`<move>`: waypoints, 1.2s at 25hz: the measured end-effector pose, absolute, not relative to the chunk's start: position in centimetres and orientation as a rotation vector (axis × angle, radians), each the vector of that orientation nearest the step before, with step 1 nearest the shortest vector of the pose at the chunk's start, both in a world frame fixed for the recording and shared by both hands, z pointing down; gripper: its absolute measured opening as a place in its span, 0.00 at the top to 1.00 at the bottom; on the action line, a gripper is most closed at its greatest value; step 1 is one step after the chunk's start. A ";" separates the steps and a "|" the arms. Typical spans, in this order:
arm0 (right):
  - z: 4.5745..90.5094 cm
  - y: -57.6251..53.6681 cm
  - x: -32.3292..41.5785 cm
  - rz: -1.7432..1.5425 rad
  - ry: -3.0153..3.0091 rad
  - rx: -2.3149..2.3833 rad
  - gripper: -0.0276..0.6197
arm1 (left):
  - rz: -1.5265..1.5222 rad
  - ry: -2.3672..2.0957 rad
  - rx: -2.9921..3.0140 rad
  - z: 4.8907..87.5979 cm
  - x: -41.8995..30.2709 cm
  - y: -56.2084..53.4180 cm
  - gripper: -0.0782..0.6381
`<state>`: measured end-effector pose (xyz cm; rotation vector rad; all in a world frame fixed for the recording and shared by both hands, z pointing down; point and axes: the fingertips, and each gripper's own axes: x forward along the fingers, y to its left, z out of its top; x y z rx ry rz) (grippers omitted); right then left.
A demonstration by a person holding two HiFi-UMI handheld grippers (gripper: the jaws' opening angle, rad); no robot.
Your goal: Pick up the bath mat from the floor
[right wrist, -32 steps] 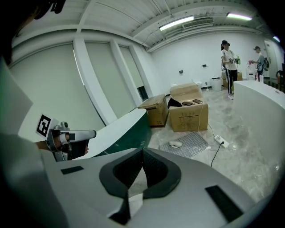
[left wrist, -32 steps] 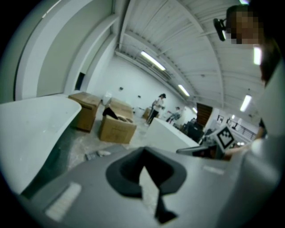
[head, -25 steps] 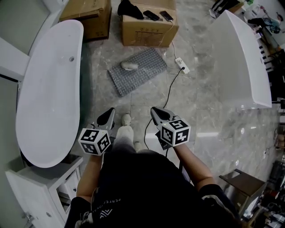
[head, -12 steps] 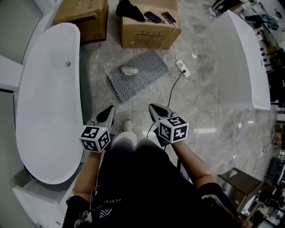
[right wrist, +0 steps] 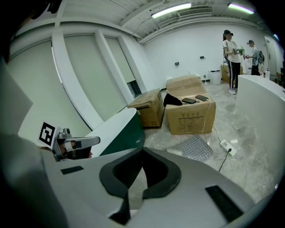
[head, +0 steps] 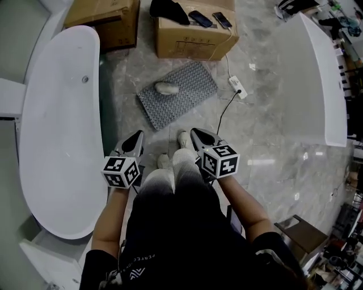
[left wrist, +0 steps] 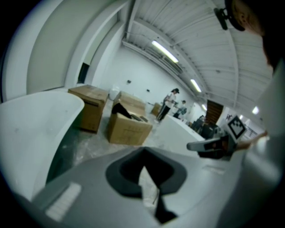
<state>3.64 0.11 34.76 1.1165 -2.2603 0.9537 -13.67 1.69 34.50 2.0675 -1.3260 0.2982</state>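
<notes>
- Glossy grey marble floor [head: 272, 136].
- Mat [head: 190, 93]: grey, rectangular, nubby, lying flat, with a pale lump [head: 166, 88] on it.
- Left gripper [head: 136, 136] and right gripper [head: 195, 133]: jaws closed, empty.

Left gripper [head: 135, 140] and right gripper [head: 199, 137] shells are reading as smooth matt grey plastic; inner jaw liners are looking darker, also matt. Mat [head: 177, 94], ahead of both grippers, is showing a grey nubbed surface, rubbery-looking, matt. Lump [head: 166, 88] on it is looking pale and dull; material unclear. Floor [head: 266, 141] is coming across as polished marble-look stone or tile, glossy, throwing back light streaks right of the right gripper. Left tub [head: 57, 130], beside the left gripper, and right tub [head: 320, 73] are looking smooth, white, satin-gloss. Box [head: 195, 37] and second box [head: 105, 22] beyond the mat are reading as matt brown cardboard. Black cloth [head: 169, 10] is lying limp on the box; phones [head: 201, 18] beside it are looking glossy.
</notes>
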 end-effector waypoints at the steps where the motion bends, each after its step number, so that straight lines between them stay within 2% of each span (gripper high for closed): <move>1: 35.2 -0.6 3.7 0.950 -2.260 1.110 0.96 | 0.304 -1.337 2.057 35.0 -13.7 1.3 0.88; 10: 39.3 -7.7 4.6 0.897 -2.257 1.005 0.96 | 0.309 -1.505 1.883 40.4 -13.2 -3.4 0.88; 14: 41.9 -10.0 4.6 0.870 -2.249 0.963 0.96 | 0.402 -1.558 1.811 44.1 -13.4 -4.7 0.88; 17: 44.2 -11.0 4.1 0.869 -2.240 0.912 0.96 | 0.490 -1.547 1.775 46.8 -13.4 -5.5 0.88; 30: 55.5 -11.7 1.1 0.876 -2.189 0.798 0.96 | 0.541 -1.484 1.690 59.0 -13.5 -7.2 0.88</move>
